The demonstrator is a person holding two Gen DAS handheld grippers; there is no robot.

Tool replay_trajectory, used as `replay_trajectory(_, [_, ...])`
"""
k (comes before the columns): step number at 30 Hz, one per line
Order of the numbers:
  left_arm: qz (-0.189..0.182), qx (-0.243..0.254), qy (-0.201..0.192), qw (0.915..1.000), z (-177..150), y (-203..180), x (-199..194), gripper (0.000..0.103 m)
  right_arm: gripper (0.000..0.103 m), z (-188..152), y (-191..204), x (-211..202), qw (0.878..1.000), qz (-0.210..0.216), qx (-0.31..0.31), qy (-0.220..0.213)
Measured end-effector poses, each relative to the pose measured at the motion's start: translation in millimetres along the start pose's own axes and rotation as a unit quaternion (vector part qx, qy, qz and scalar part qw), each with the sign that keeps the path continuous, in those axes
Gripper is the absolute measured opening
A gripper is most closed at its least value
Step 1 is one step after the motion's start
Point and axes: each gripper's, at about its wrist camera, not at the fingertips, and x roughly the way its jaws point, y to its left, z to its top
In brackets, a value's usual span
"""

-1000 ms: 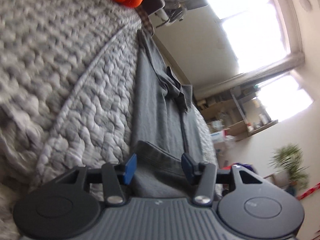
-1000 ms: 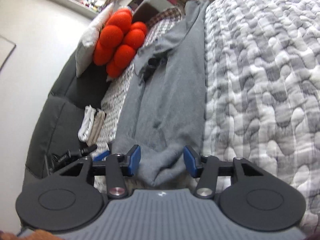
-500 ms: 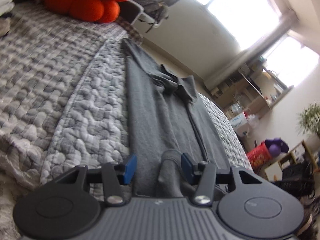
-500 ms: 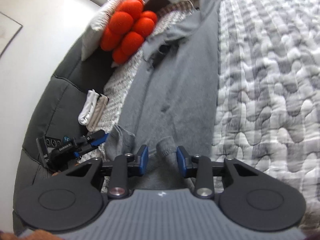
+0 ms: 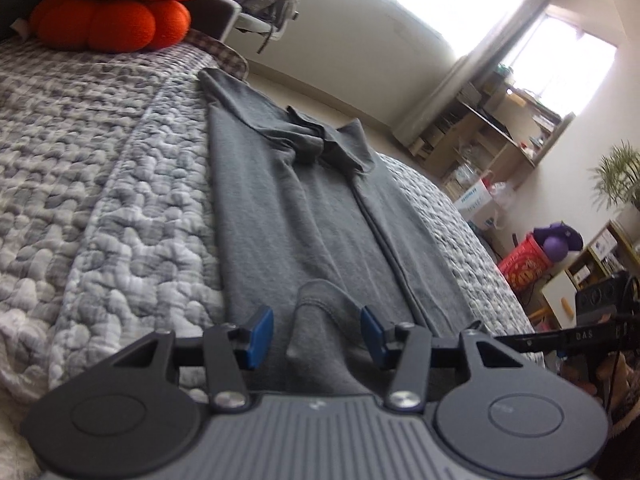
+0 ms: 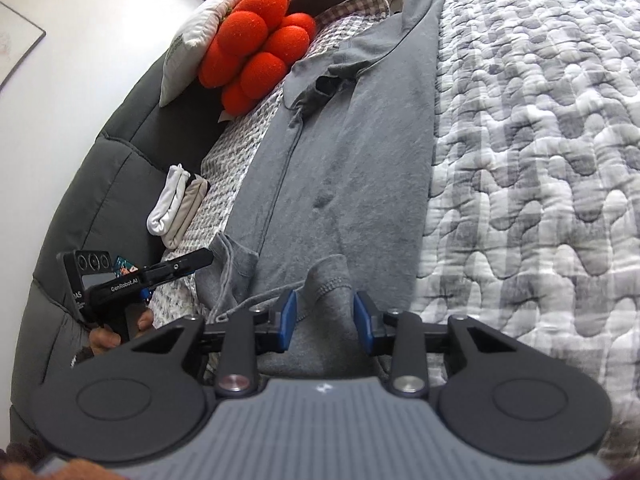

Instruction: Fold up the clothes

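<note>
Grey shirt lies flat on quilt. Left gripper closing, hem fold between jaws, untouched. Right gripper straddles another hem fold; contact unclear.

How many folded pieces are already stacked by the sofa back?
2: a white piece and a beige piece, side by side against the dark sofa back, left of the grey shirt. More may be hidden behind them.

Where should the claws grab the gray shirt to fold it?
Grab the gray shirt at its near hem corners, from this end. The hem already bunches up between each claw's pads: left claw, closing but not pinching yet; right claw.
</note>
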Motion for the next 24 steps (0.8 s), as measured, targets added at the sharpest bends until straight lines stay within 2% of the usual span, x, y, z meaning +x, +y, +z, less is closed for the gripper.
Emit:
replay_trajectory(2, [-0.003,0.008,0.006,1.0000,0,-3,2,0.041,0.031,-1,2,4,1.000,-0.004,-0.008,0.002])
replay_trajectory(3, [-0.004,0.009,0.007,0.9999,-1,-3,3,0.036,0.021,-1,3,5,1.000,-0.010,-0.013,0.002])
replay_trajectory(6, [-0.017,0.003,0.008,0.9998,0,-2,2,0.009,0.010,-2,5,6,0.999,-0.025,-0.025,-0.005])
replay_trajectory(14, [-0.078,-0.078,-0.019,0.9937,19,12,-8,0.006,0.009,7,15,-7,0.996,-0.019,-0.055,-0.071])
replay_trajectory(17, [-0.085,-0.100,-0.017,0.9912,35,13,0,0.006,0.009,22,17,-10,0.994,-0.020,-0.052,-0.092])
replay_trajectory(24, [-0.095,-0.175,-0.052,0.9786,59,31,19,0.006,0.009,58,10,-7,0.991,-0.043,-0.039,-0.124])
